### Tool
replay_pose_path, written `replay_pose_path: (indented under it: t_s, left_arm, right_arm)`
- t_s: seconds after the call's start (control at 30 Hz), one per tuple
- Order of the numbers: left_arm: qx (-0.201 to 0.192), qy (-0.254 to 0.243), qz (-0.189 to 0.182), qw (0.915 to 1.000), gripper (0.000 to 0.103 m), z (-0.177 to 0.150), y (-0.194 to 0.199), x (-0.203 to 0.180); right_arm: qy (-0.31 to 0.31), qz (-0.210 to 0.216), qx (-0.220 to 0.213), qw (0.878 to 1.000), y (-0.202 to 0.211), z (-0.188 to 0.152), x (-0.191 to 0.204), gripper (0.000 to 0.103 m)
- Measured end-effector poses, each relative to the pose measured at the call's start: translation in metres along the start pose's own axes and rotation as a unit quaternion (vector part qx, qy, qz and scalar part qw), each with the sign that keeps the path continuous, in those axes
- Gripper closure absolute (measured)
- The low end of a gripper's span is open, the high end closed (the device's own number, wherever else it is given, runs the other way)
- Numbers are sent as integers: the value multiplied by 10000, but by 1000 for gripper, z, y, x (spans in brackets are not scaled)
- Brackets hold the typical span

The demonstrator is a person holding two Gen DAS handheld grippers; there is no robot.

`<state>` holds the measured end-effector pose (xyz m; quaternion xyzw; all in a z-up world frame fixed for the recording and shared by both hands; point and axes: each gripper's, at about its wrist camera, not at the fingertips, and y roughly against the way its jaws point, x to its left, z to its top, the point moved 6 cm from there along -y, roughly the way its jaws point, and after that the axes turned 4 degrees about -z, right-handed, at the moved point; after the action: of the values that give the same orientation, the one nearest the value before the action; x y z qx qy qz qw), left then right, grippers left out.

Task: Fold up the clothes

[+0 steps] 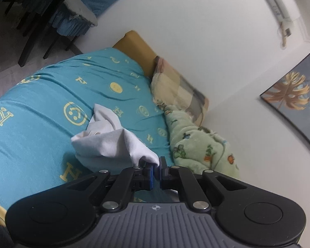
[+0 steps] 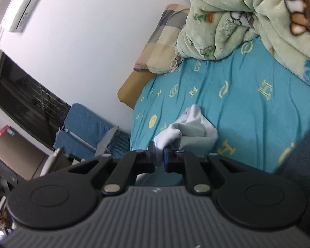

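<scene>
Over teal bedsheet [image 1: 41,86], both tilted claws [image 1: 156,166] [image 2: 159,155] pinch white garment [image 1: 111,142].

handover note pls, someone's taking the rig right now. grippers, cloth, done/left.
Left gripper: shut on a corner of the white garment.
Right gripper: shut on another bunched edge of the same garment.
Garment: crumpled, partly raised off the blue sheet, rest trailing on it. Green blanket and pillow lie beside the wall.
Done: both grips taken.
Left: spread it flat, then fold; no fold visible yet.
</scene>
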<state>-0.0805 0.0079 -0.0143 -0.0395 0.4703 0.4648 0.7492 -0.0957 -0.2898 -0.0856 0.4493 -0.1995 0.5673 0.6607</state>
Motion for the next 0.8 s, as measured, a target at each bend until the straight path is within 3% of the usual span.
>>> replay_pose_path:
  t_s: [0.2, 0.3, 0.37, 0.53, 0.7, 0.77, 0.8]
  left_arm:
    - [346, 93, 524, 9980, 97, 83, -90, -16]
    - [513, 267, 729, 9957, 97, 111, -144, -3]
    - [522, 236, 827, 9949, 97, 116, -174, 14]
    - [693, 167, 746, 9947, 97, 105, -230, 66]
    - [907, 137, 642, 9937, 96, 102, -262, 88]
    - [935, 31, 703, 9931, 91, 104, -268, 89]
    - [952, -10, 694, 9930, 80, 104, -270, 89]
  right_arm:
    - [-134, -162, 164, 9996, -81, 51, 29, 92]
    - [-184, -455, 312, 9983, -131, 68, 33, 92]
    - [-229, -541, 405, 9975, -158, 70, 29, 92]
    - [388, -706, 562, 9952, -214, 56, -1, 92]
    - [827, -927, 767, 9893, -241, 52, -17, 89]
    - [1044, -913, 869, 9865, -249, 52, -16, 86]
    - [1117, -865, 912, 9858, -251, 52, -15, 76]
